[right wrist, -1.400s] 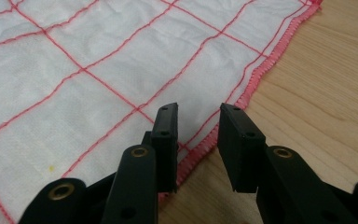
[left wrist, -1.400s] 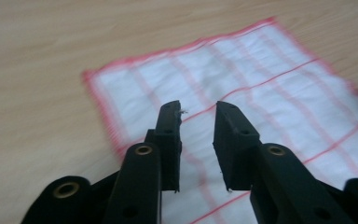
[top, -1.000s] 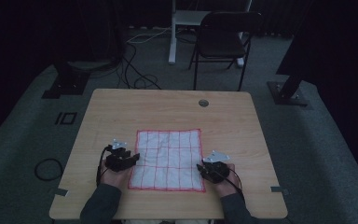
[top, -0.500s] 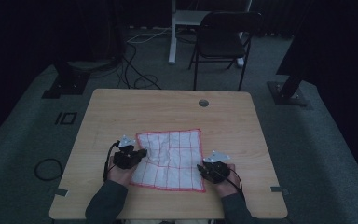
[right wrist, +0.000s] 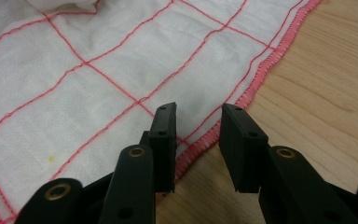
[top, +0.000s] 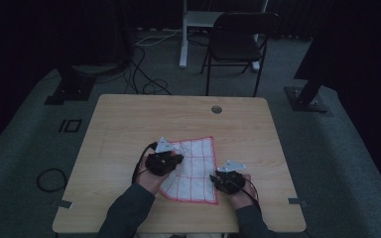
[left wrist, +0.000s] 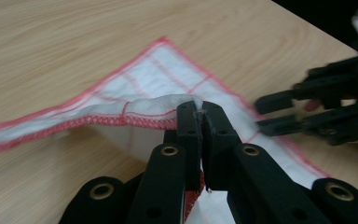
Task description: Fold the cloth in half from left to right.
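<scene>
My left gripper (left wrist: 200, 116) had just clamped onto the near-left edge of the cloth (top: 194, 166) and lifted it inward off the table (top: 129, 124), starting a fold. My right gripper (right wrist: 198, 123) waited, jaws spread, over the near-right edge.

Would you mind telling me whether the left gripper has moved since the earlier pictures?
Yes. The left gripper, shut on the cloth edge, has moved rightward over the table, toward the right gripper.

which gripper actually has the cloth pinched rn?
The left gripper: its jaws are closed on the red-stitched edge of the cloth, lifting it. The right gripper stands with jaws apart at the cloth's near corner, gripping nothing.
</scene>
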Demonstrator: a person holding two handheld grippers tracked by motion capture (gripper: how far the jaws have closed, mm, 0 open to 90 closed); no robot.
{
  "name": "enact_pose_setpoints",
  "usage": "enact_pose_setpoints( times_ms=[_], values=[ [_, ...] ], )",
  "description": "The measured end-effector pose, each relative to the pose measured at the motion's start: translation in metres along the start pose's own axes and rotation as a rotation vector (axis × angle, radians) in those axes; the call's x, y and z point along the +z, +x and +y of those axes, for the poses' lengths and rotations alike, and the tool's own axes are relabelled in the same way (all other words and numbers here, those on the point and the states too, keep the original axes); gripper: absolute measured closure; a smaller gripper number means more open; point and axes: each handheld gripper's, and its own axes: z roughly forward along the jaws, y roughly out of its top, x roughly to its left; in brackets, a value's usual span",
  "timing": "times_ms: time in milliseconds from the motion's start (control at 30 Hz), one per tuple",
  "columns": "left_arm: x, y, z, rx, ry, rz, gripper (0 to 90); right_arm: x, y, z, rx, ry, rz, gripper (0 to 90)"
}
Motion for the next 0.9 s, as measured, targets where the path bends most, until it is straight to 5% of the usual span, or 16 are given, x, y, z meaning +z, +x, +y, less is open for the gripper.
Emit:
enact_pose_setpoints(
  times_ms=[133, 400, 500, 667, 900],
  values=[
    [0.017, -0.015, 0.009, 0.043, 0.028, -0.019, 87.3, 0.0, 0.0, 0.0, 0.001, 0.0, 0.001, 66.6],
    [0.054, -0.033, 0.011, 0.04, 0.088, -0.064, 86.5, -0.009, -0.008, -0.002, 0.035, -0.017, -0.025, 65.9],
    [0.065, -0.041, 0.01, 0.055, 0.108, -0.103, 78.3, -0.013, -0.014, -0.002, 0.058, -0.026, -0.044, 65.6],
    [0.062, -0.049, 0.011, 0.075, 0.087, -0.141, 68.8, -0.017, -0.019, -0.003, 0.082, -0.035, -0.057, 65.1],
    [0.026, -0.039, 0.009, 0.066, 0.002, -0.103, 67.4, -0.021, -0.017, 0.004, 0.075, -0.069, -0.062, 63.5]
  ],
)
